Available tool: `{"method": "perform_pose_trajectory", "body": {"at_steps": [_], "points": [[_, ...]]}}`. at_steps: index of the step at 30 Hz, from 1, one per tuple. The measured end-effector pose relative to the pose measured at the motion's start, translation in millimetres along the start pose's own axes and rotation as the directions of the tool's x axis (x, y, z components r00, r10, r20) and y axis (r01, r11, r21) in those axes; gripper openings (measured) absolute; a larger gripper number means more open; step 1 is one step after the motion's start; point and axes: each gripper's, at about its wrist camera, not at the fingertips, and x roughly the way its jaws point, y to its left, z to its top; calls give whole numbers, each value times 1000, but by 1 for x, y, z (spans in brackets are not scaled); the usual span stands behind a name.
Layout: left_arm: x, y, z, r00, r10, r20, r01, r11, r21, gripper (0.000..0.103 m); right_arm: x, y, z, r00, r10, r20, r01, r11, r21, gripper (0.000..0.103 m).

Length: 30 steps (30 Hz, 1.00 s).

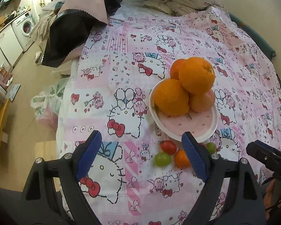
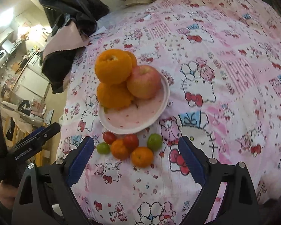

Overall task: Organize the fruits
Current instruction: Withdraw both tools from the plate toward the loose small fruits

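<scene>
1. Right wrist view: right gripper [image 2: 135, 161] hangs wide open and empty above loose small fruit: mandarins [image 2: 142, 156], cherry tomatoes [image 2: 130, 140] and green grapes [image 2: 154, 142], just beside the pink plate [image 2: 164, 95].
2. Left gripper [image 1: 138, 156] is likewise agape, holding nothing.
3. Step: approach. Next, I judge, centre on one mandarin and close gently.
4. The fruit is roundish, with no clear long axis; the near mandarin's stem faces up.

A table under a pink cartoon-print cloth [image 2: 224, 60] carries a pink plate [image 2: 164, 93] near its left edge; small tomatoes [image 2: 131, 140], grapes [image 2: 154, 142] and mandarins [image 2: 142, 156] lie just beside the plate.
</scene>
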Motion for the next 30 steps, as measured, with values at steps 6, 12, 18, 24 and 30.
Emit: {"method": "perform_pose_trajectory", "body": {"at_steps": [6, 12, 18, 24, 30], "points": [[5, 4, -14, 999, -31, -33, 30, 999, -19, 102, 10, 4, -5, 999, -28, -26, 27, 1000, -13, 94], [19, -3, -19, 996, 17, -87, -15, 1000, 16, 102, 13, -2, -3, 998, -53, -26, 53, 999, 11, 94], [35, 11, -17, 990, -11, -139, 2, 998, -61, 102, 12, -21, -1, 998, -49, -40, 52, 994, 96, 94], [62, -1, -20, 972, -10, -234, 0, 999, -43, 102, 20, -37, -2, 996, -50, -78, 61, 987, 150, 94], [84, -8, -27, 945, -105, -309, 74, 991, -111, 90, 25, -42, -3, 994, -38, -106, 55, 985, 161, 94]]}}
